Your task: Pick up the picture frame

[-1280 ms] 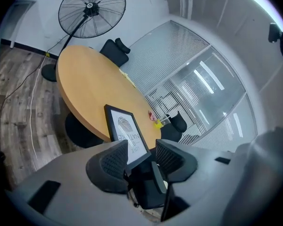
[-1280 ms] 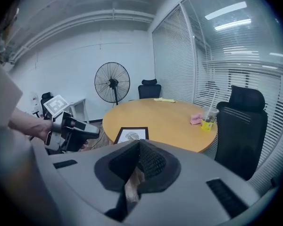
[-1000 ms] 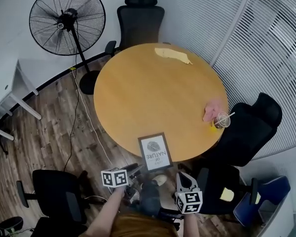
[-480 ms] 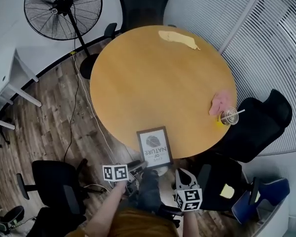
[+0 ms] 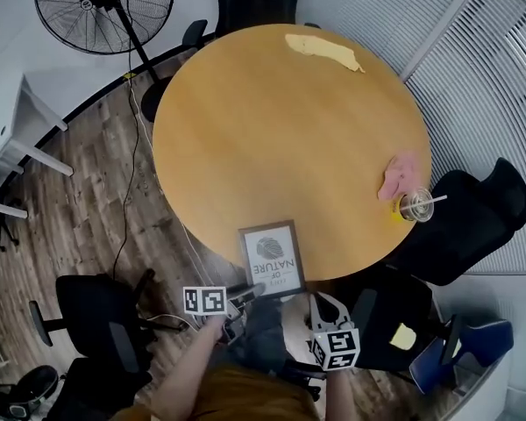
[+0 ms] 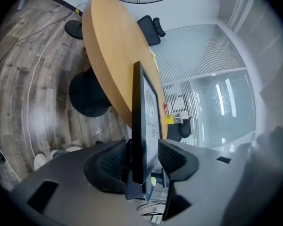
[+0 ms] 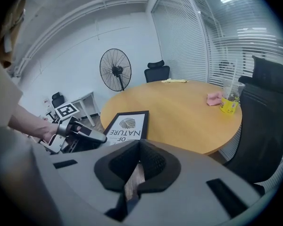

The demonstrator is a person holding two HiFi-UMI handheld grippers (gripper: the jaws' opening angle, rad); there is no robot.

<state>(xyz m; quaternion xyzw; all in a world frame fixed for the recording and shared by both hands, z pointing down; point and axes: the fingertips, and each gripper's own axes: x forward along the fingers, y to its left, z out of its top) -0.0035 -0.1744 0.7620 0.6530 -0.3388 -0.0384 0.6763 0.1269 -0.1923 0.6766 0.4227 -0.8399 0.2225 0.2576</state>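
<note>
The picture frame (image 5: pixel 271 260), black-edged with a white print, lies at the near edge of the round wooden table (image 5: pixel 280 130) and overhangs it slightly. My left gripper (image 5: pixel 252 290) is at the frame's near left corner. In the left gripper view the frame (image 6: pixel 142 121) stands edge-on between the jaws of the left gripper (image 6: pixel 141 161); they are spread wide, with a gap at one pad. My right gripper (image 5: pixel 321 306) hovers below the table edge, right of the frame, jaws shut on nothing. From the right gripper (image 7: pixel 140 147) I see the frame (image 7: pixel 127 125) and the left gripper (image 7: pixel 85 134).
A plastic cup with a straw (image 5: pixel 414 207) and a pink cloth (image 5: pixel 399 172) sit at the table's right edge, a yellow cloth (image 5: pixel 324 51) at its far side. Black office chairs (image 5: pixel 460 226) ring the table. A standing fan (image 5: pixel 101 11) and a floor cable are at the left.
The left gripper has closed in on the frame's near corner, so the frame's edge now sits between its jaws. Both grippers have sunk a little. The frame has not moved.
</note>
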